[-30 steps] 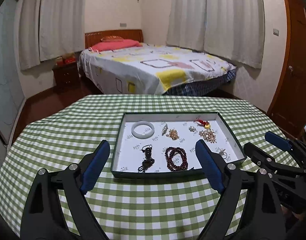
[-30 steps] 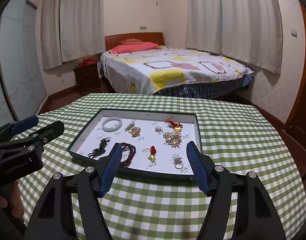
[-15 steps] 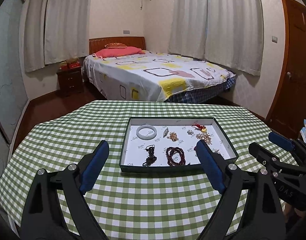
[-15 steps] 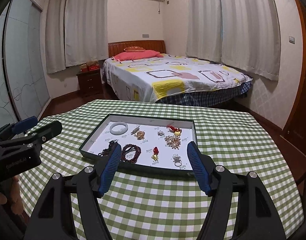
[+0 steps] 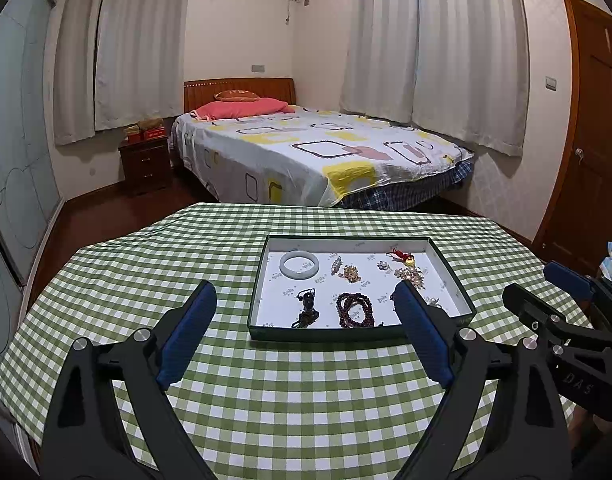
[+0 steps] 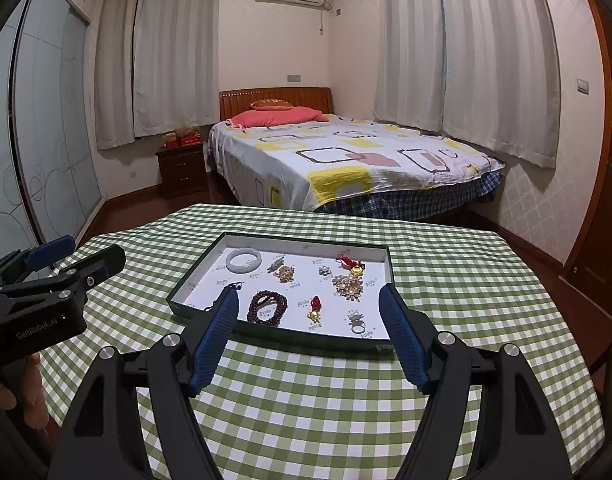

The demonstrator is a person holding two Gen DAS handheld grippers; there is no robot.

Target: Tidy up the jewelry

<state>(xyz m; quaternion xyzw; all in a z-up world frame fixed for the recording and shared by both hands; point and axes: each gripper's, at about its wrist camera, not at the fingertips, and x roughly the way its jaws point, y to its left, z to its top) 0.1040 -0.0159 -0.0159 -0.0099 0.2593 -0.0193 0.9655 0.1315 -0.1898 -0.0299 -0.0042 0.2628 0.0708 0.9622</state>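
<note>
Two grippers hang over the near edge of the table, both with nothing between their blue pads. The left gripper [image 5: 306, 312] stands wide apart; the right gripper [image 6: 309, 316] has a narrower gap, and its jaws have just been opening further. Neither touches anything. Beyond them, toward the far edge of the green checked tablecloth [image 6: 465, 272], sits a shallow dark tray [image 5: 325, 334] lined in white. Inside it a pale jade bangle [image 5: 299, 264] lies in the far left corner, a dark red bead bracelet [image 5: 355, 310] near the front edge, a black pendant [image 5: 306, 308] to its left, and a ring [image 6: 357, 326] in the near right corner.
</note>
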